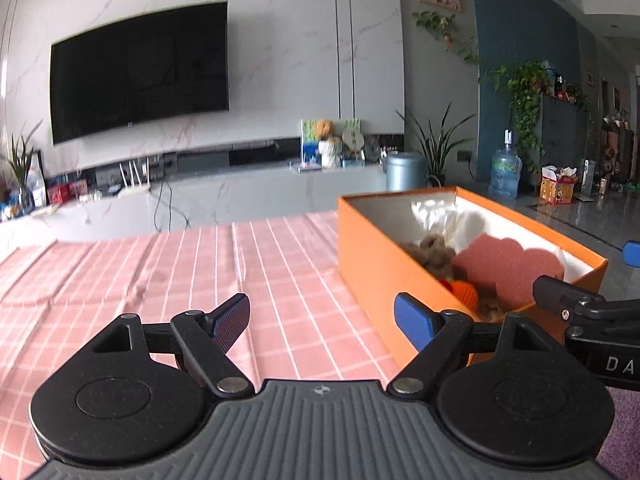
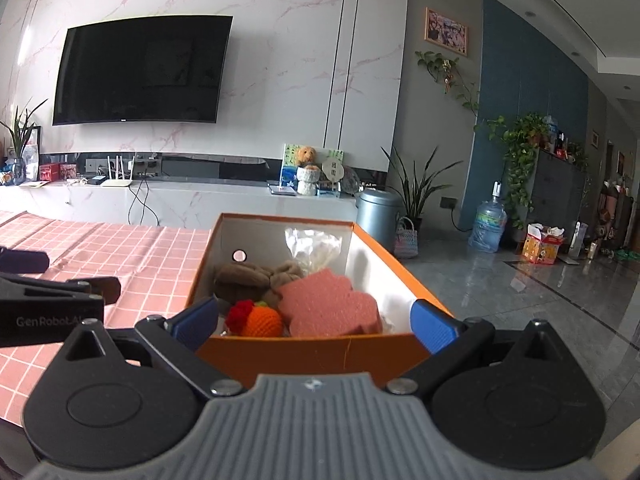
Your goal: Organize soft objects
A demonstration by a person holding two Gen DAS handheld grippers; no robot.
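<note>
An orange box (image 2: 312,354) stands on the pink checked tablecloth (image 1: 160,276); it also shows in the left wrist view (image 1: 376,264). Inside lie a pink sponge (image 2: 332,304), a brown plush (image 2: 248,278), an orange and red crocheted toy (image 2: 258,320) and a clear plastic bag (image 2: 312,246). My right gripper (image 2: 316,324) is open and empty, its blue fingers on either side of the box's near end. My left gripper (image 1: 322,320) is open and empty above the cloth, left of the box.
A low TV cabinet (image 1: 240,196) with a router, cables and ornaments runs behind the table under a wall TV (image 1: 140,72). A metal bin (image 2: 378,216), plants and a water bottle (image 2: 488,226) stand on the tiled floor to the right.
</note>
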